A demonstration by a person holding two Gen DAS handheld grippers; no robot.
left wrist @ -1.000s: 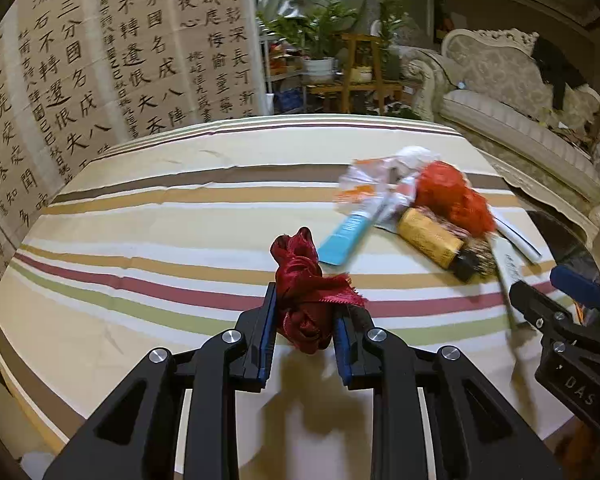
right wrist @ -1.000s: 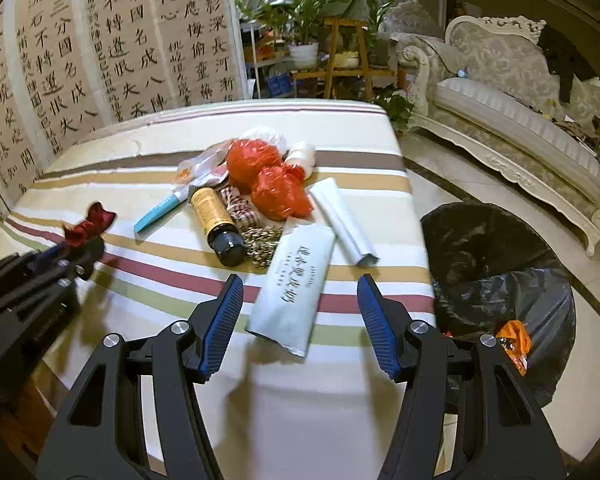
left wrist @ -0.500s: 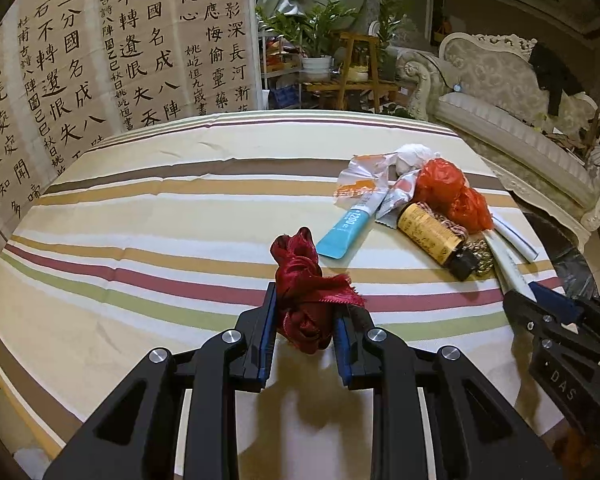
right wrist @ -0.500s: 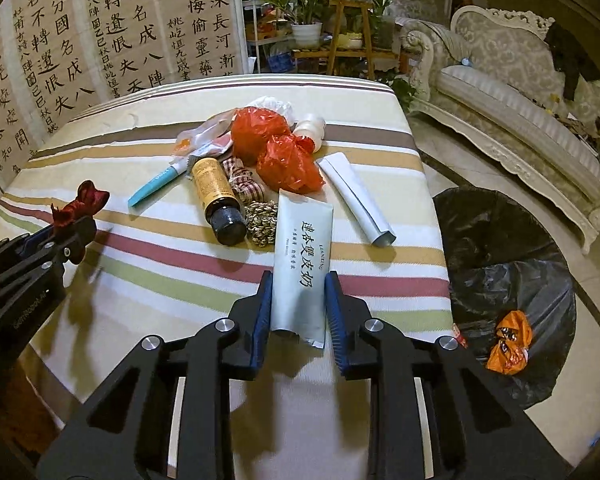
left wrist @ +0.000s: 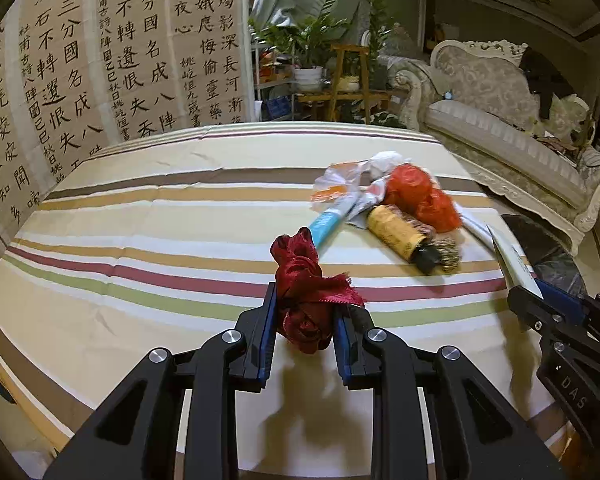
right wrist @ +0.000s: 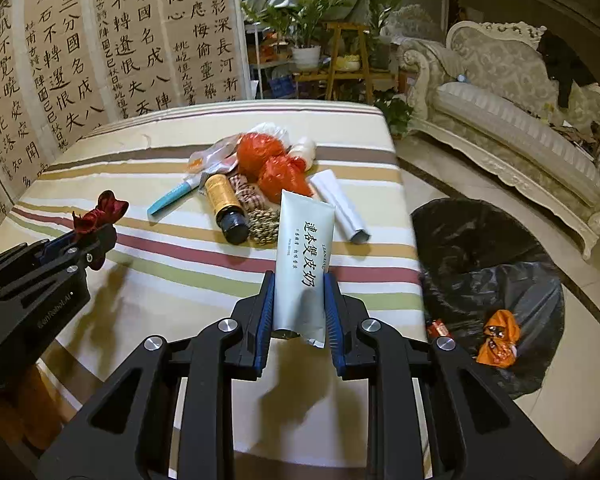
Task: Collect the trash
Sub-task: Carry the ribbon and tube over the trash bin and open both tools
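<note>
My left gripper (left wrist: 305,320) is shut on a crumpled dark red ribbon (left wrist: 306,292) and holds it above the striped table (left wrist: 148,240). My right gripper (right wrist: 299,312) is shut on a pale green tube with Chinese print (right wrist: 303,264), lifted off the cloth. The tube's edge also shows at the right of the left wrist view (left wrist: 514,262). A trash pile lies mid-table: red plastic bags (right wrist: 270,164), a yellow bottle with black cap (right wrist: 226,208), a blue tube (right wrist: 172,198), a white rolled tube (right wrist: 340,204). A black trash bag (right wrist: 488,276) is open on the floor to the right.
An orange wrapper (right wrist: 498,338) lies in the black bag. A cream sofa (right wrist: 512,120) stands at the right, a calligraphy screen (right wrist: 80,60) at the left, and potted plants on a wooden stand (right wrist: 332,48) behind the table.
My right gripper closed on the pale green tube and lifted it off the table. My left gripper kept its hold on the red ribbon and shifted slightly.
</note>
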